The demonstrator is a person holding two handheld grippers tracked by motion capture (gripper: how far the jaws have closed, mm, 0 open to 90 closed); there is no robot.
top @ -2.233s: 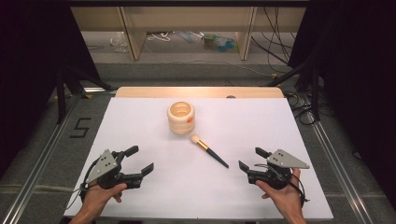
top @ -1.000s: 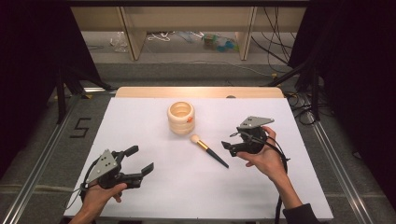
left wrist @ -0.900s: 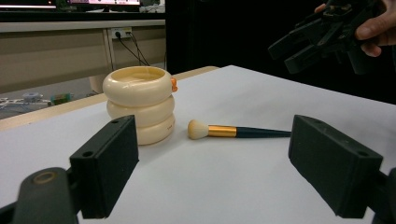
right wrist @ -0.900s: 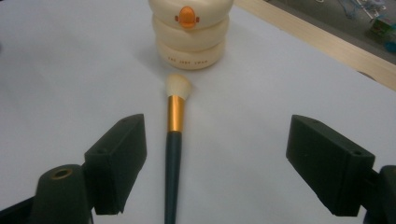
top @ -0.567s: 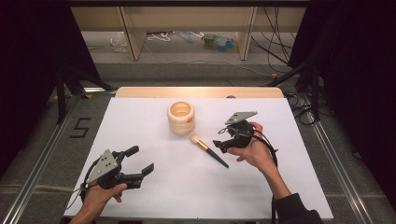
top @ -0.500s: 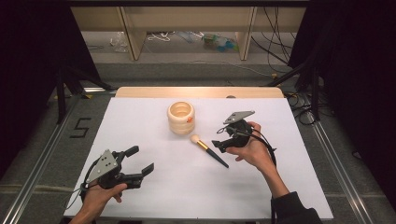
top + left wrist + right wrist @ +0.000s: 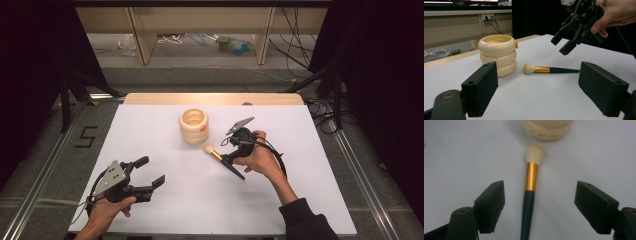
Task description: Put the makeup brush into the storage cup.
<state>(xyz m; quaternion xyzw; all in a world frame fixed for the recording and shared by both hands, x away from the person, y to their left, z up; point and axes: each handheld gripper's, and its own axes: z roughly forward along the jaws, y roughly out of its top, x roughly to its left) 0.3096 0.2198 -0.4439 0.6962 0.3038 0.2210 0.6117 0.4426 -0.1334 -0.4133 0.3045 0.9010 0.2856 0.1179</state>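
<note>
A makeup brush (image 7: 223, 161) with a pale tuft, gold ferrule and dark handle lies on the white table (image 7: 310, 200), its tuft toward a cream ribbed cup (image 7: 193, 125). My right gripper (image 7: 228, 150) hovers just above the brush, tilted down and open; in the right gripper view the brush (image 7: 532, 180) lies between the spread jaws, below the cup (image 7: 547, 130). My left gripper (image 7: 151, 171) rests open near the front left, with nothing in it. From the left gripper view, the cup (image 7: 497, 57), the brush (image 7: 551, 70) and the right gripper (image 7: 562, 45) are ahead.
A wooden strip (image 7: 215, 98) borders the table's far edge. Metal rails (image 7: 360, 170) run along both sides on the floor. Shelving legs and cables (image 7: 295, 55) stand beyond the table. White surface lies bare between my two grippers.
My right gripper has travelled from the front right corner toward the middle and tipped down over the brush. The left gripper, the cup and the brush have stayed put.
</note>
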